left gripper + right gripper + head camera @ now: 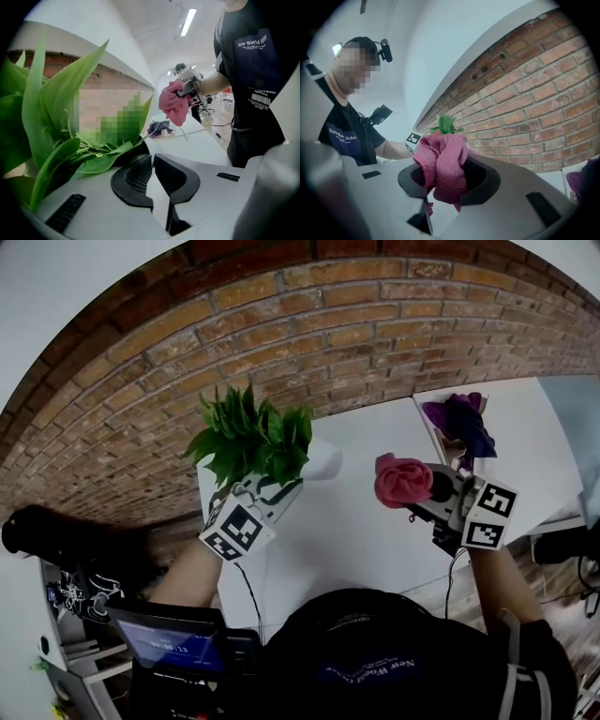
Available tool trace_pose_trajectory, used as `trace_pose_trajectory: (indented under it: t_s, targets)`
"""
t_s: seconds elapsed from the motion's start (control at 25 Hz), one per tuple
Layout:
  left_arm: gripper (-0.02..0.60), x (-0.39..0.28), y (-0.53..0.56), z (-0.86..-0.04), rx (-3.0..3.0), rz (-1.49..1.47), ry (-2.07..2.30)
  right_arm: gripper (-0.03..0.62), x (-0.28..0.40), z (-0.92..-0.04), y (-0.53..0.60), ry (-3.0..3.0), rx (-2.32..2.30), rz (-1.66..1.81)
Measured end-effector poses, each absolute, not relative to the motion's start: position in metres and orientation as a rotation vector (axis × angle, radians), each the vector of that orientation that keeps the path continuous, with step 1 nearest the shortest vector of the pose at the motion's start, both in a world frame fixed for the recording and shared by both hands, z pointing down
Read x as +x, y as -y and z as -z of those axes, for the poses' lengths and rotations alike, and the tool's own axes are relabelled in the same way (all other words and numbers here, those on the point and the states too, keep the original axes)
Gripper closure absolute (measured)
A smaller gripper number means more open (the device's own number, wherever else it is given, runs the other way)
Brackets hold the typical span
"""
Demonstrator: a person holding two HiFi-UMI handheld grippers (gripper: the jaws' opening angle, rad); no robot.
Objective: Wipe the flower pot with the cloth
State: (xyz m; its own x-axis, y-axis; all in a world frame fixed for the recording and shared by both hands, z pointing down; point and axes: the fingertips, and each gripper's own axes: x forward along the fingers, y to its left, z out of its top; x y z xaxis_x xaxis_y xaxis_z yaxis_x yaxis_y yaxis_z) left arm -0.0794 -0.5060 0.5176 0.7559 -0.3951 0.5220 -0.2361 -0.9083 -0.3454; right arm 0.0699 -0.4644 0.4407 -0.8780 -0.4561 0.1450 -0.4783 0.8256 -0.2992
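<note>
Left tongs point(152, 161) on pot point(323, 461), right point(449, 182) round cloth point(401, 481)

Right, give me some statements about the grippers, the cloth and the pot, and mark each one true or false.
1. The right gripper holds a pink cloth. True.
2. The cloth is pressed against the flower pot. False: the two are held apart, with bare table showing between them.
3. The left gripper has its jaws wide apart and empty. False: they are nearly together, closed on the flower pot, with its green leaves beside them.
4. A brick wall stands behind the table. True.
5. The purple bundle lies beside the left gripper. False: it lies at the table's far right, beyond the right gripper.
</note>
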Motion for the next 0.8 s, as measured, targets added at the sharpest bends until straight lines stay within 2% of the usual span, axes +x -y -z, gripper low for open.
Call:
trace_pose_trajectory:
  t_s: [0.36, 0.8]
  targets:
    - [0.555, -0.111, 0.474, -0.424, -2.621, 0.759, -0.597, 0.485, 0.000, -0.363, 0.472, 2.964, 0.618, -0.172]
    - [0.557, -0.131, 0.434, -0.354, -2.481, 0.718, -0.654, 0.485, -0.073, -0.284, 0.482, 2.861, 0.548, 0.181]
